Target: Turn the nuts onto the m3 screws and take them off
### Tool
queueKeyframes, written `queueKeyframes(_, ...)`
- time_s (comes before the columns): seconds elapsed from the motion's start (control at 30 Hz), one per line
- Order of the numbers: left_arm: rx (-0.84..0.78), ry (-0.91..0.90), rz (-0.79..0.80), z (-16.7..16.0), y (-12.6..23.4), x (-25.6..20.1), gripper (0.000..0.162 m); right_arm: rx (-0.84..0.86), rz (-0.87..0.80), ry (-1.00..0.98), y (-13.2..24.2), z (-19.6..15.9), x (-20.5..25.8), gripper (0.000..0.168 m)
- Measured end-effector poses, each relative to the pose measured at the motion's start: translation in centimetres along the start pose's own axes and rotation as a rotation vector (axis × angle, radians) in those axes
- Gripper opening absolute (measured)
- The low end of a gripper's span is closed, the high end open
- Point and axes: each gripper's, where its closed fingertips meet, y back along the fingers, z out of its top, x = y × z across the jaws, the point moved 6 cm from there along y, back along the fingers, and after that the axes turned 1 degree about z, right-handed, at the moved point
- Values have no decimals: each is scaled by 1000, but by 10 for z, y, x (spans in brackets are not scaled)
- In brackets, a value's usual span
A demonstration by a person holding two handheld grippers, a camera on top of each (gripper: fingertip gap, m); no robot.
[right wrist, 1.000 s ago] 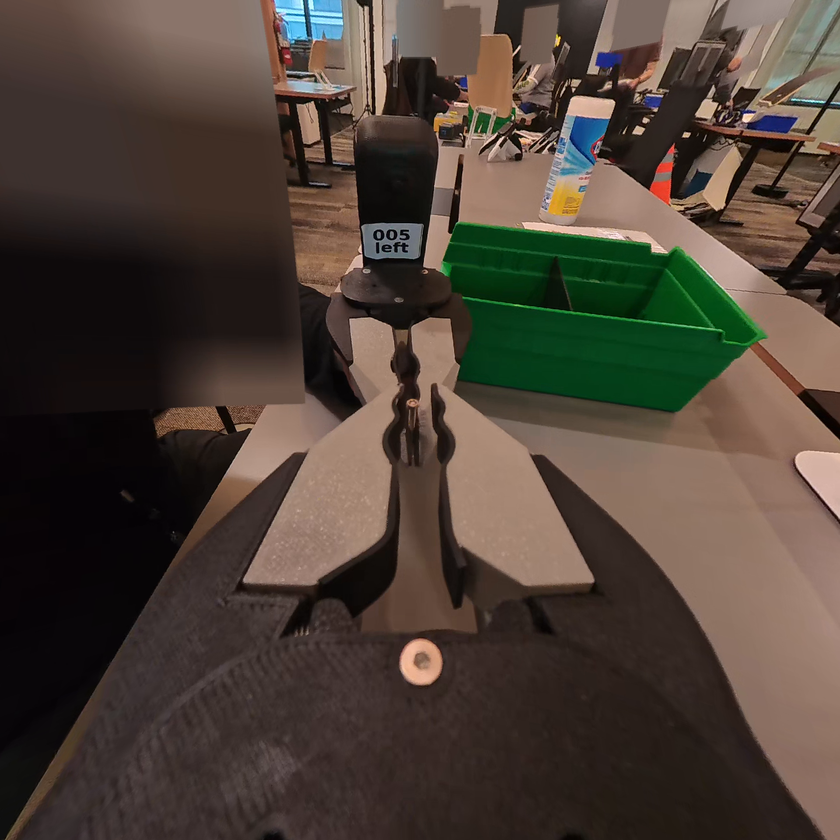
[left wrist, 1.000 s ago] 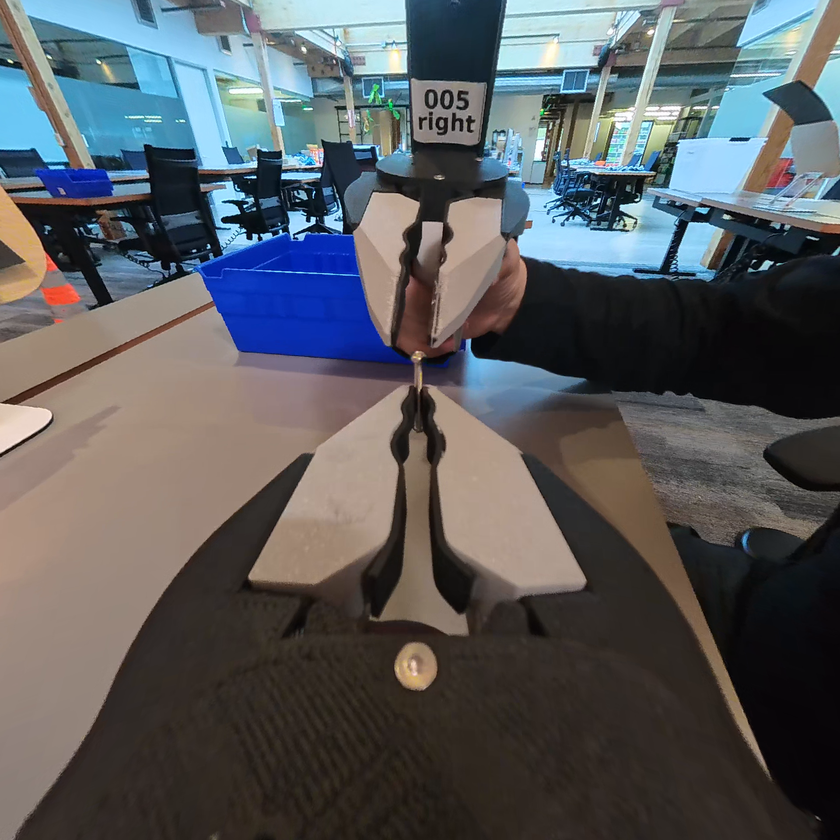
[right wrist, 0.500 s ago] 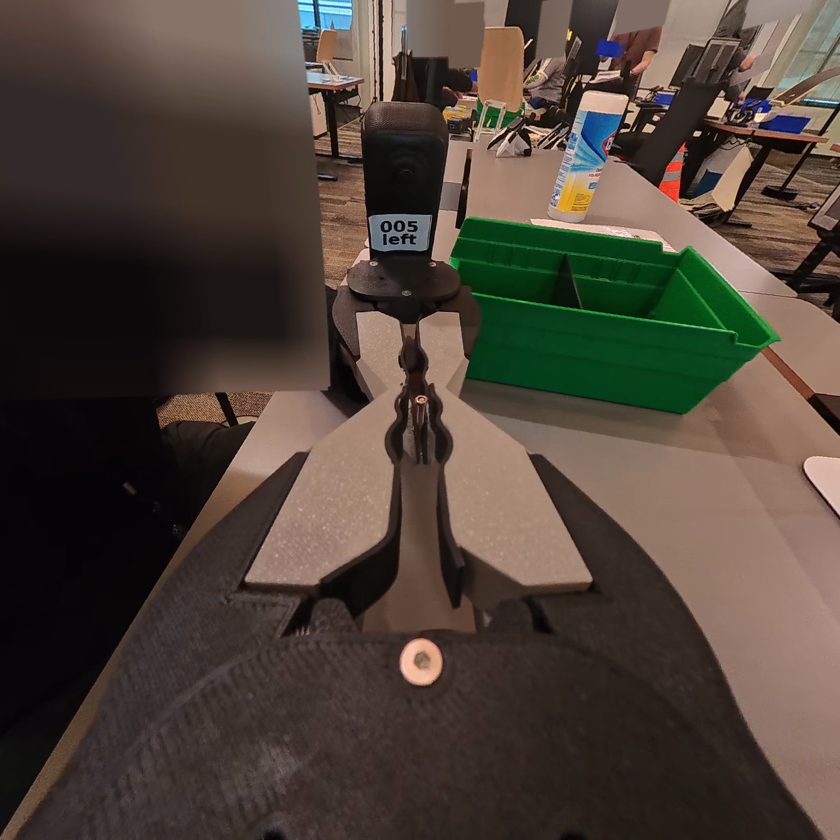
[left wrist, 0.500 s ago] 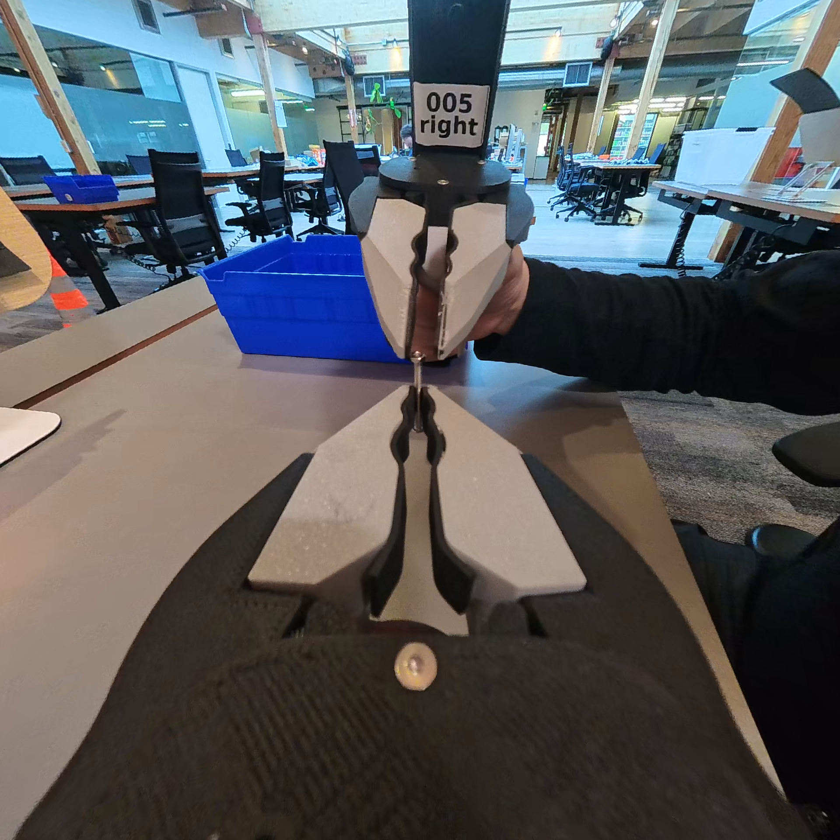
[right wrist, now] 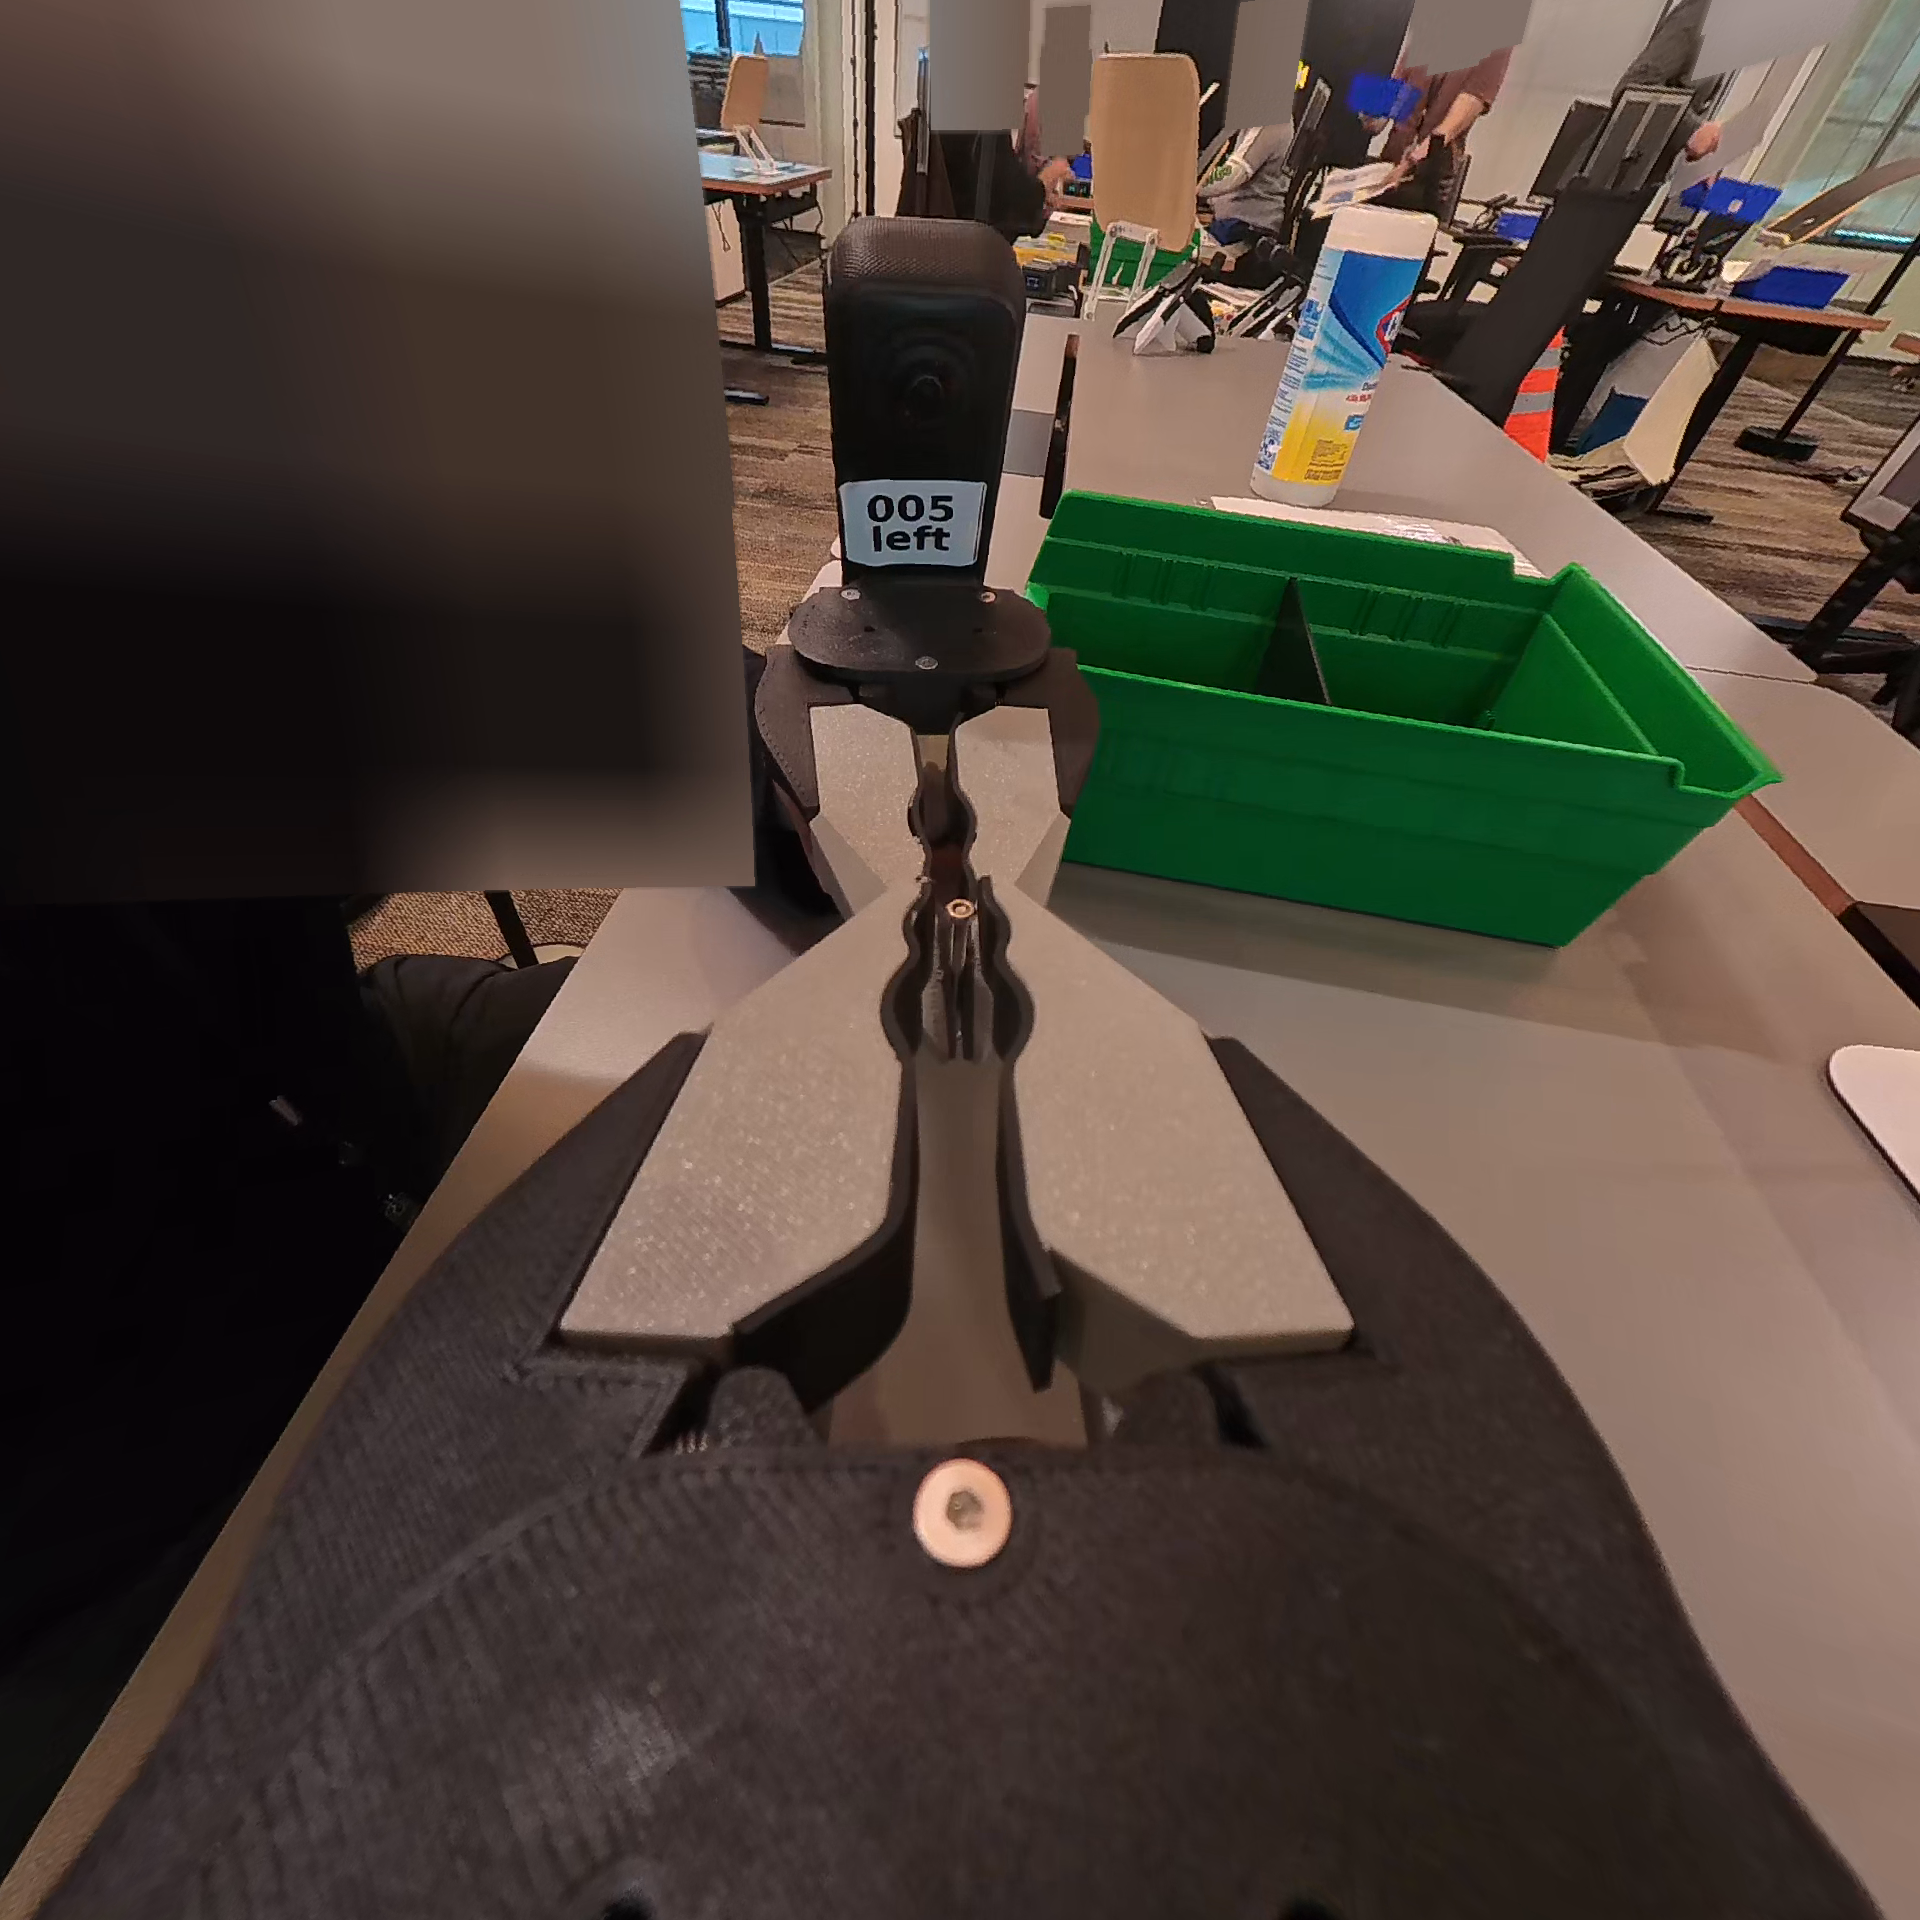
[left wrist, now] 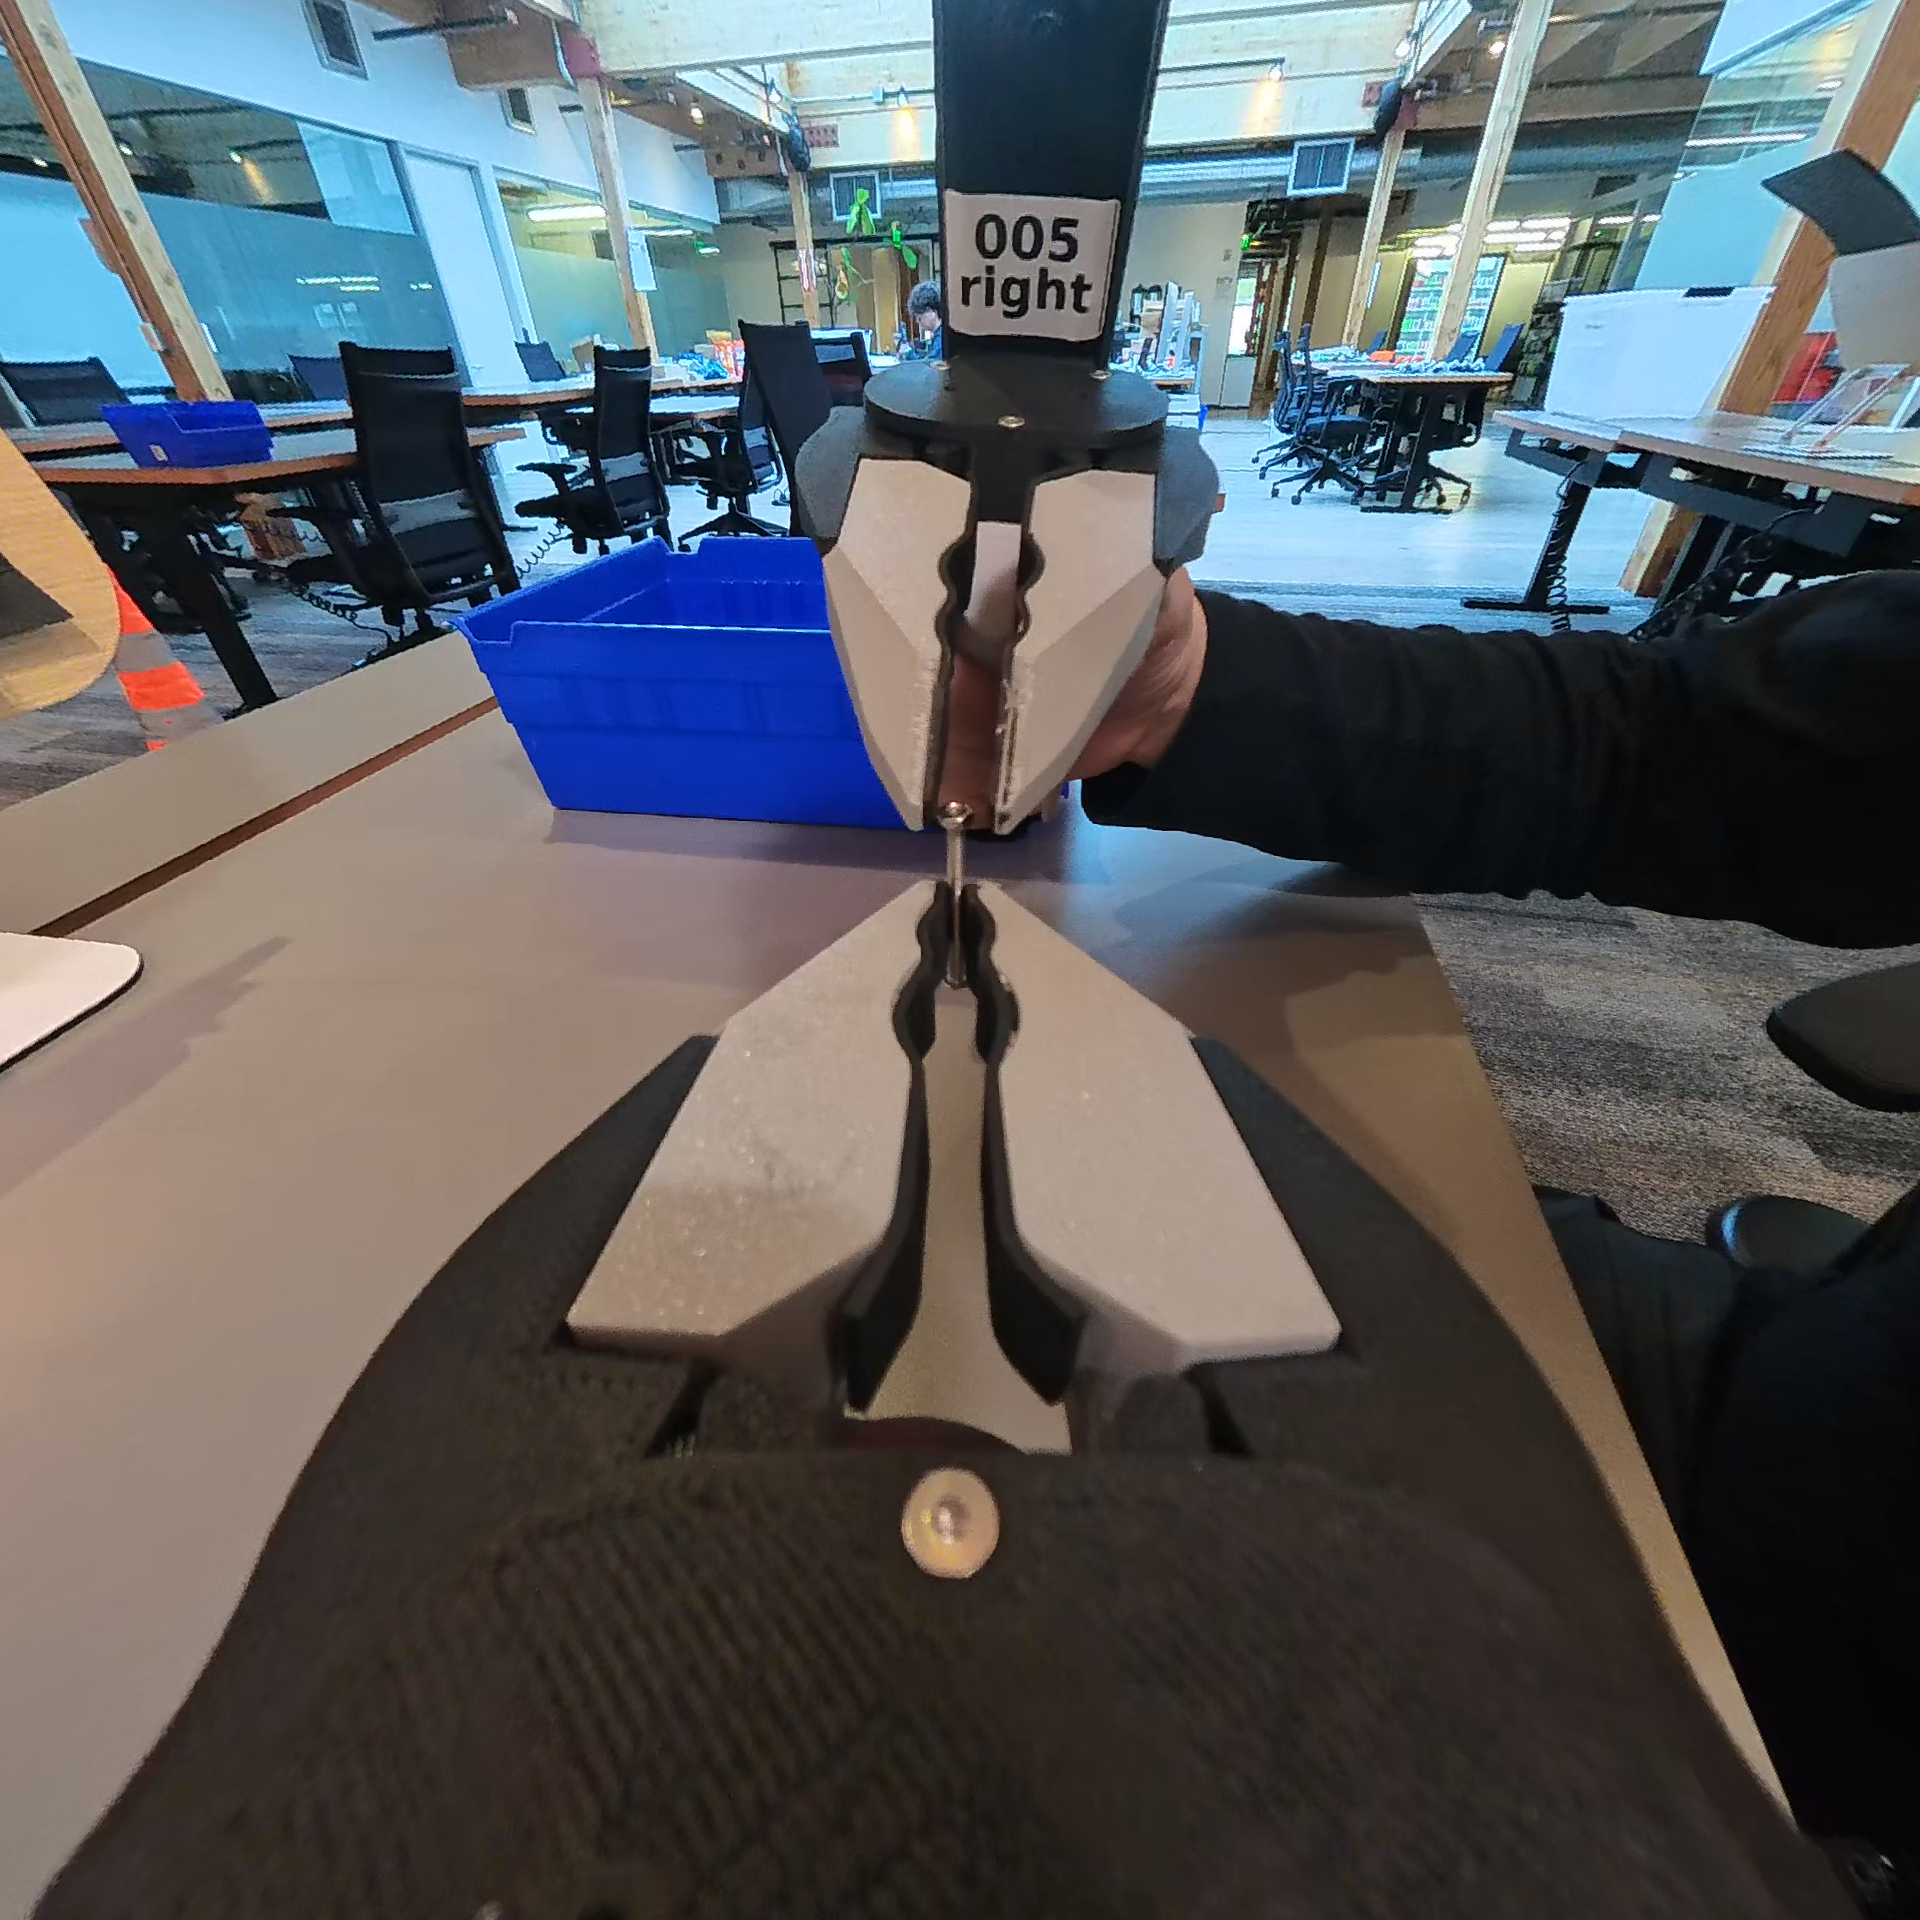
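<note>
Left wrist view: your left gripper (left wrist: 954,914) pinches the shank of a thin m3 screw (left wrist: 953,883) at its fingertips, jaws pressed nearly together on it. The screw juts forward from the tips, over the grey table (left wrist: 312,1039). At the screw's far end sits a small metal piece, nut (left wrist: 955,814) or head, can't tell which. Your right gripper (left wrist: 961,816) faces you from beyond the screw, tips pointing down; its jaws are closed to a narrow gap around that end piece. Your hand (left wrist: 1143,707) in a black sleeve grips it just behind. A blue bin (left wrist: 665,686) stands behind the screw, to the left.

Right wrist view: the same screw (right wrist: 958,935) is seen end-on between your right gripper's (right wrist: 958,914) tips, jaws closed in on it w/ only a thin slit. The left gripper (right wrist: 940,831) meets it tip to tip just beyond. A green divided bin (right wrist: 1351,810) stands right of the screw & farther back, a wipes canister (right wrist: 1330,353) behind that.
</note>
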Motion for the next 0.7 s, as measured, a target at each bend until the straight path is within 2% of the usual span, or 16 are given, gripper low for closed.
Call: queueKeyframes(0.7, 8, -23, 36, 0, -1, 1, 0, 7, -48, 12, 0, -1, -1, 3)
